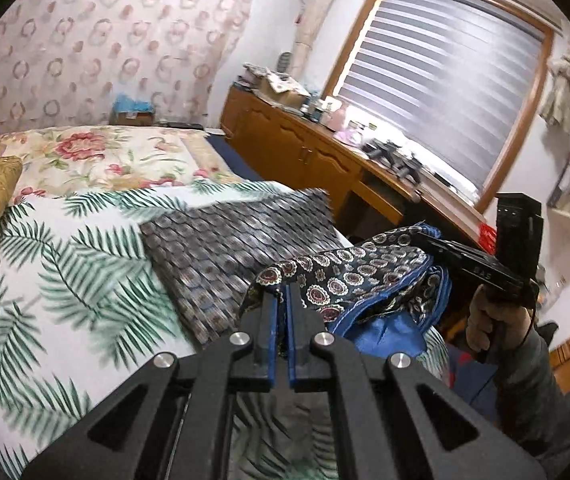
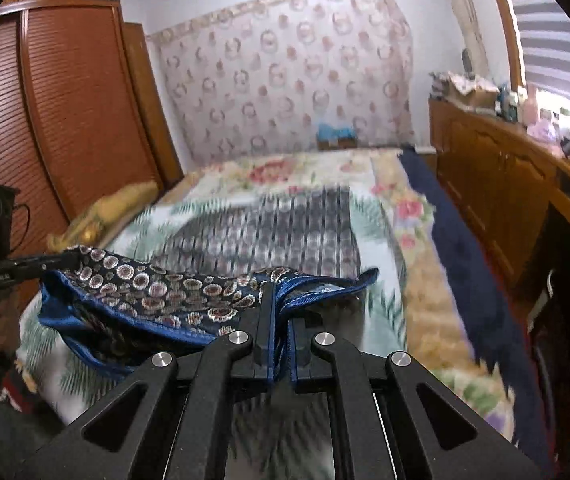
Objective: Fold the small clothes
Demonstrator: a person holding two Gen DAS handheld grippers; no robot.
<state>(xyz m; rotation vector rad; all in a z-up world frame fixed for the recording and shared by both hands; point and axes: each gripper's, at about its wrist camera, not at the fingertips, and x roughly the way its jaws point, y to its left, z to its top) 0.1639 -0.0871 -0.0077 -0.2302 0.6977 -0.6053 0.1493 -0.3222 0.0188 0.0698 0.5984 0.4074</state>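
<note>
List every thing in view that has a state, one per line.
Left gripper: shut on the patterned scarf.
Right gripper: shut on the patterned scarf.
Patterned scarf: lifted, slung between both grippers, sagging.
Grey checked cloth: folded flat on the bed.
Window blind: lowered.
Wardrobe doors: closed.
</note>
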